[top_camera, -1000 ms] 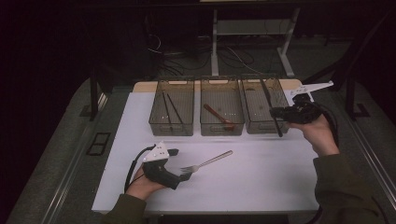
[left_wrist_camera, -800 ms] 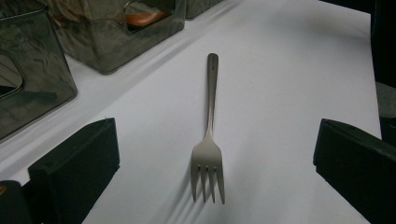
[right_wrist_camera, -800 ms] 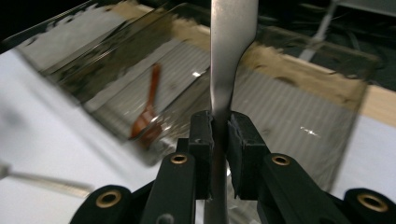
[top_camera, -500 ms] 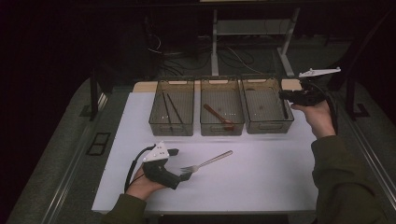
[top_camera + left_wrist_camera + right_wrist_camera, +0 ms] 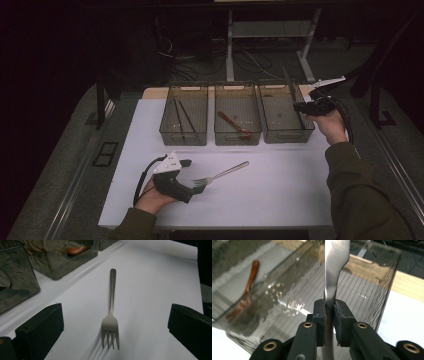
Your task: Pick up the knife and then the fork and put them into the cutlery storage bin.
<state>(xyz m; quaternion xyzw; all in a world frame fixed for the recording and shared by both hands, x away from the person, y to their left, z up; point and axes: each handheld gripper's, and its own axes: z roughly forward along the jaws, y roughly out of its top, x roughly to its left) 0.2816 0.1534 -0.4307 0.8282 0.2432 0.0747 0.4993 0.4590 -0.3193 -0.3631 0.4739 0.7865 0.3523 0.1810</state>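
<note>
While your right gripper (image 5: 305, 106) stands at the right side of the right-hand bin (image 5: 286, 135), its fingers (image 5: 320, 315) are pinched tight on a flat metal utensil, most likely a knife (image 5: 334, 267). In the right gripper view the blade runs straight up from the pads, in line with the fingers, and the clear bin wall lies just behind it. From the high view the knife (image 5: 288, 84) rises slantwise above the bin, its free end toward the far rim. So the coming move turns on that long axis: the bin is long front to back, and I judge the knife must be laid along that length, not across it, before you let go. Your right hand is the only one near this bin.

On the near side, your left gripper (image 5: 192, 188) rests low on the tabletop (image 5: 280, 200) with its fingers (image 5: 40, 325) spread wide and nothing between them. A fork (image 5: 111, 315) lies flat straight ahead of it, tines toward the fingers, handle pointing away toward the bins. It sits centred between the two fingers but not touched by them. Its long axis runs along the gripper's own line, so a grasp would close across the neck or tines.

The middle bin (image 5: 237, 136) holds a brown spoon (image 5: 233, 124), the left bin (image 5: 183, 137) dark chopsticks (image 5: 181, 116).
</note>
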